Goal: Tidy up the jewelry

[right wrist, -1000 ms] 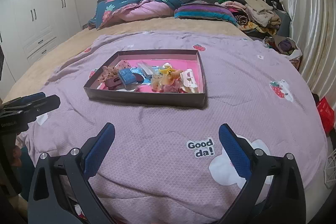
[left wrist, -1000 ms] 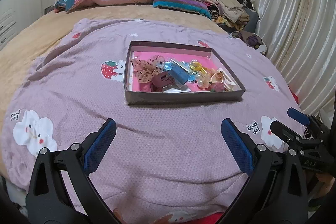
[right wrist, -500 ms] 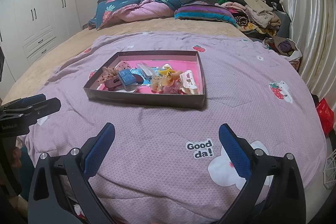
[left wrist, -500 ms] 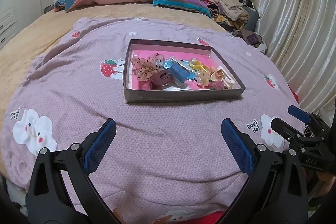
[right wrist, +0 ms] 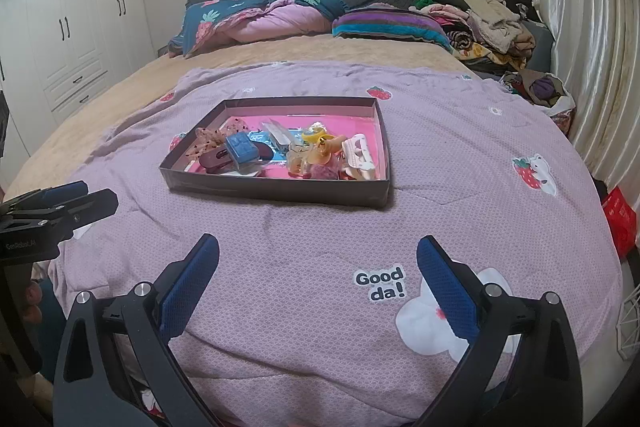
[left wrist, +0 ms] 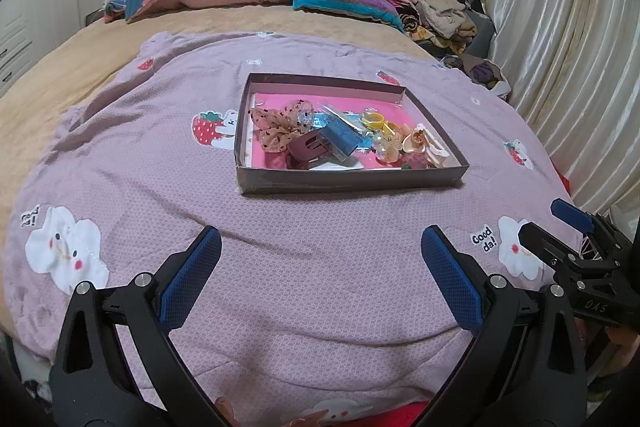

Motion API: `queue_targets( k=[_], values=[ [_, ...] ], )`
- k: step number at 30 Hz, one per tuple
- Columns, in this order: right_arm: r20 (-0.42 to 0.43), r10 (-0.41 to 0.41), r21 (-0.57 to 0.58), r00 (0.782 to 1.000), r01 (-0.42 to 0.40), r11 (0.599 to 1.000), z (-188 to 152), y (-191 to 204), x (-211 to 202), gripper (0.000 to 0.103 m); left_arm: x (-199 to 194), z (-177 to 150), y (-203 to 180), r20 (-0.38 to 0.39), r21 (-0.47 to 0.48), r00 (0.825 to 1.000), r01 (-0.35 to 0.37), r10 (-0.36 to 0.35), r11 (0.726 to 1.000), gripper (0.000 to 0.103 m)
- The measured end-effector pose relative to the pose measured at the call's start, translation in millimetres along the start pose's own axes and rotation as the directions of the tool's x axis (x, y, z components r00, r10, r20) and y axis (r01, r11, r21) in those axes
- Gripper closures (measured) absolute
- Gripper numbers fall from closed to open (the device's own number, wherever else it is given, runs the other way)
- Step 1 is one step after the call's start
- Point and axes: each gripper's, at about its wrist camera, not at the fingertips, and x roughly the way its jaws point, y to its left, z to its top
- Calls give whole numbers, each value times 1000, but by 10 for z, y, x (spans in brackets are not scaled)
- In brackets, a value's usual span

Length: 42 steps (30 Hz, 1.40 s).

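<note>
Bedroom setting: a lilac blanket (left wrist: pixel 320 227) covers the bed and carries a shallow box (left wrist: pixel 348 183) at its centre. All visible accessories, among them a scrunchie (left wrist: pixel 280 123), blue case (left wrist: pixel 340 141) and hair clips (left wrist: pixel 424 147), lie heaped inside the box, unsorted; none lie on the blanket. Left tool (left wrist: pixel 320 279) and right tool (right wrist: pixel 318 279) hover near the box, fingers spread, holding nothing. Collection into the box appears complete; whether sorting within remains cannot be determined.

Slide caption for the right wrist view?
Open right gripper faces a shallow box of hair accessories on a lilac bedspread.

The tray's near wall (left wrist: pixel 352 183) hides its front floor strip; the heaped small trinkets (right wrist: pixel 320 155) blur together.
</note>
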Motion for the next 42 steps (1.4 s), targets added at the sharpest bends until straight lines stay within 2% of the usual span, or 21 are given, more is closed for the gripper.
queue_targets(
  k=[42],
  values=[
    [2,-7,0,1000,7,1000,13,-55,-36,4,18,14,82,-18,5,999,-41,42,999,10]
  ],
)
